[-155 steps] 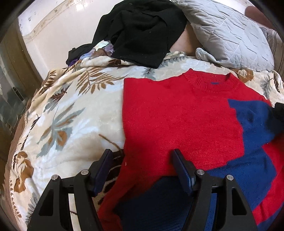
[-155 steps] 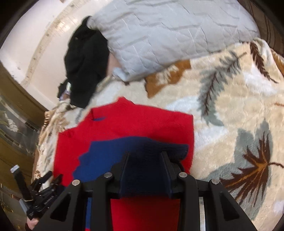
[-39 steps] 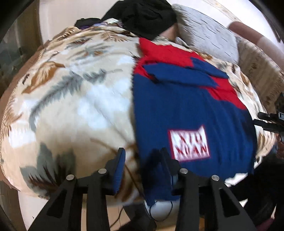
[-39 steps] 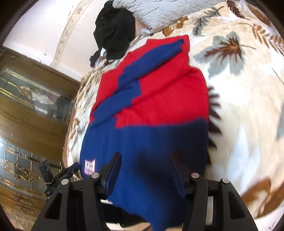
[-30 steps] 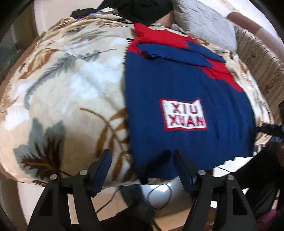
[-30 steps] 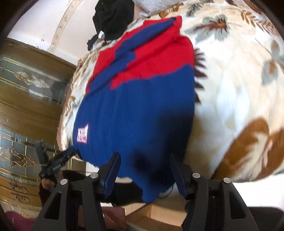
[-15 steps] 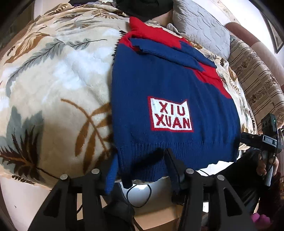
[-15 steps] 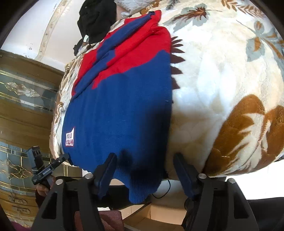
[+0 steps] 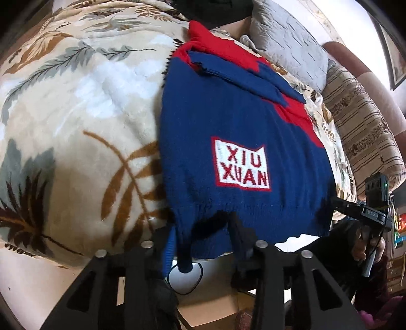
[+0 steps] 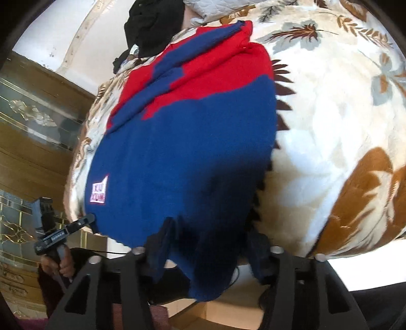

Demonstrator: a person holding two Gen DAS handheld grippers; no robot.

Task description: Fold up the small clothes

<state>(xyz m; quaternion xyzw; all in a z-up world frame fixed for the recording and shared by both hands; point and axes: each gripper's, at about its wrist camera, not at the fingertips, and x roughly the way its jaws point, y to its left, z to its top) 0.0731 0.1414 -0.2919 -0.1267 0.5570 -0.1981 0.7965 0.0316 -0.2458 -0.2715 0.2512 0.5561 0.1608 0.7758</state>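
Note:
A blue and red knit sweater (image 9: 241,121) with a white "XIU XUAN" patch (image 9: 241,167) lies flat on a floral blanket (image 9: 76,114). Its sleeves are folded across the red top part. The hem hangs over the bed's near edge. My left gripper (image 9: 204,238) straddles the hem's left corner, jaws closing, cloth between them but not pinched. My right gripper (image 10: 206,251) straddles the hem's right corner (image 10: 203,284), jaws also closing, with cloth hanging loose between the fingers. Each gripper shows in the other's view, held by a hand: the right gripper (image 9: 365,213), the left gripper (image 10: 63,233).
A grey quilted pillow (image 9: 286,43) and a black heap of clothes (image 10: 154,22) lie at the bed's far end. A striped cushion (image 9: 362,134) runs along one side. A wood and glass cabinet (image 10: 30,127) stands beside the bed. A white round device (image 9: 184,279) lies on the floor below.
Both grippers came back from the folded sleeves to the hem at the bed's near edge. The left jaws have narrowed round the hem corner; the right jaws widened, then narrowed a little.

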